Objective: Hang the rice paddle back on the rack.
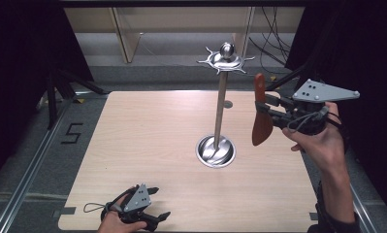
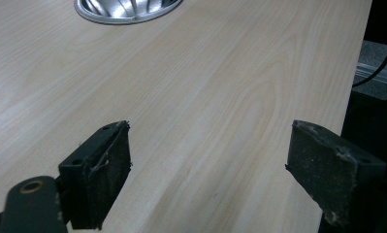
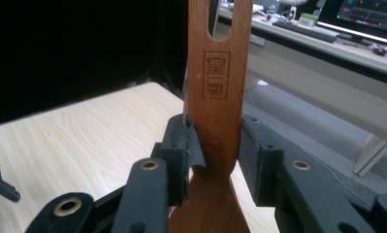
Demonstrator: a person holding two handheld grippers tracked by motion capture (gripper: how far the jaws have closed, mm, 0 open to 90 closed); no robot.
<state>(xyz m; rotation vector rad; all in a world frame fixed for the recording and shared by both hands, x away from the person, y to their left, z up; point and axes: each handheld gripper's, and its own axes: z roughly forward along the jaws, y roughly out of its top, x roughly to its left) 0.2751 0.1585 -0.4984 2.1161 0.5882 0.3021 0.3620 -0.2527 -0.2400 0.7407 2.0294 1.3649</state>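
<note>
One flat reddish wooden spatula (image 1: 262, 116) clamped upright in the right hand-held gripper (image 1: 273, 109); left hand-held gripper (image 1: 154, 206) agape.

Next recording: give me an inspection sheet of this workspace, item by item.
Surface: light wooden table, bare around the stand.
Job's things: wooden spatula held upright in the air, handle end up; steel hanging stand with round base, hooks at the top carrying nothing.
Clutter: nothing seen.
Grippers: right hand-held gripper shut on the spatula's handle, right of the stand; left hand-held gripper open at the table's near edge, nothing between its jaws.
Cables: black cables hanging at the back right.
Surroundings: dark curtains on both sides, wooden frame behind.
</note>
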